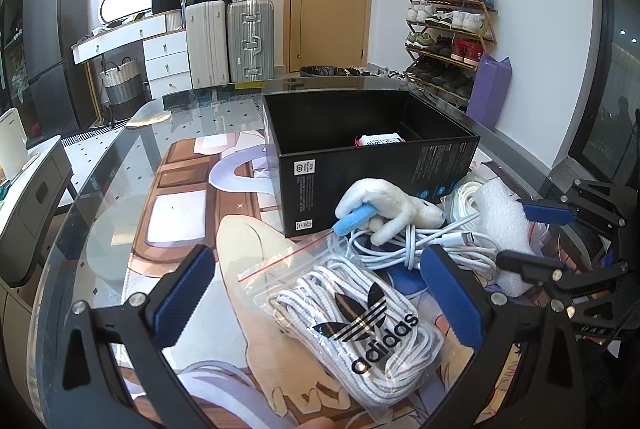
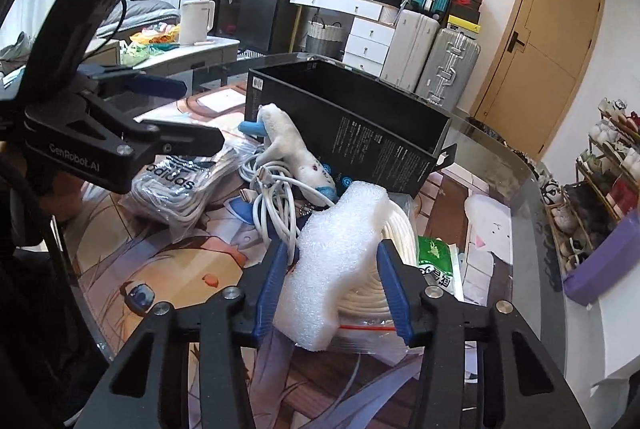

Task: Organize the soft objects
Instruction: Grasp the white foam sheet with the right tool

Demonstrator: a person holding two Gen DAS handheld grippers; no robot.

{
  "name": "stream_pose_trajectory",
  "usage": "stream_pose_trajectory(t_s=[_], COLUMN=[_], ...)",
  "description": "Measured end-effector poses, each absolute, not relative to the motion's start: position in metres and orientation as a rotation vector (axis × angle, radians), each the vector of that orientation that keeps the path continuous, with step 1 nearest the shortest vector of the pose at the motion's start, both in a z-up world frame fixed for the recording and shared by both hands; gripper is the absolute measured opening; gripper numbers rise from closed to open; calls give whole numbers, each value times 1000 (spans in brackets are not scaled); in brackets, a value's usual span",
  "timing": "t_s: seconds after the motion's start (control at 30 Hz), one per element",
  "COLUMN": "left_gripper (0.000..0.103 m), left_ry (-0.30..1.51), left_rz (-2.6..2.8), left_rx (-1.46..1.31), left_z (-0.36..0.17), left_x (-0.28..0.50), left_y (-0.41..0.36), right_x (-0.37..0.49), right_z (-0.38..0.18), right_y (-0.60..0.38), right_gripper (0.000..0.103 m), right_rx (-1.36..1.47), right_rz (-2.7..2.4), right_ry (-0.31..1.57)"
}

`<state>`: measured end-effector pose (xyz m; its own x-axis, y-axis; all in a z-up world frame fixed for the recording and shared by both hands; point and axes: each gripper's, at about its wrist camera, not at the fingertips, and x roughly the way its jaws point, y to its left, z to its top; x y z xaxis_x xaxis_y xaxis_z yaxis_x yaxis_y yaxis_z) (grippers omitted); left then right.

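In the left wrist view, the left gripper (image 1: 316, 297) sits low in the frame with its two blue fingers (image 1: 182, 295) wide apart. The bag of white laces (image 1: 352, 329) lies between them at bottom middle, flat on the picture mat (image 1: 188, 213); I cannot tell if a finger touches it. Above it, near the middle, the white plush toy (image 1: 384, 207) rests on a tangle of white cables (image 1: 420, 245), just beside the black box (image 1: 372, 153). At the right edge, the right gripper (image 1: 536, 237) reaches in level. In the right wrist view its fingers are apart on both sides of the white foam piece (image 2: 332, 257), at bottom middle.
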<state>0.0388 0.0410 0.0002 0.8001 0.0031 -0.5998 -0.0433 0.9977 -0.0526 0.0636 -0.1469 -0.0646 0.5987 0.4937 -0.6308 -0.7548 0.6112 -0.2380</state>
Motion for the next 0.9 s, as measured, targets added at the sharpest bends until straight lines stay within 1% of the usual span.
stream_pose_trajectory(t_s=[0.07,0.1,0.43,0.9], left_gripper=[103,103,103,103], left_ry=[646,647,659,799], left_rz=[25,25,24,20], left_rx=[-62,-60,-44,-22], left_z=[-1,-1,-4,-13], left_x=[39,39,39,48], left_y=[41,40,38,29], right_x=[64,65,66,71], right_z=[-61,-59,-45,-35], right_y=[-150,-152,-167,-187], right_gripper=[40,37,36,36], right_rx=[-503,-494,-431,-300], right_rz=[772,771,775,786], right_ry=[544,541,504,492])
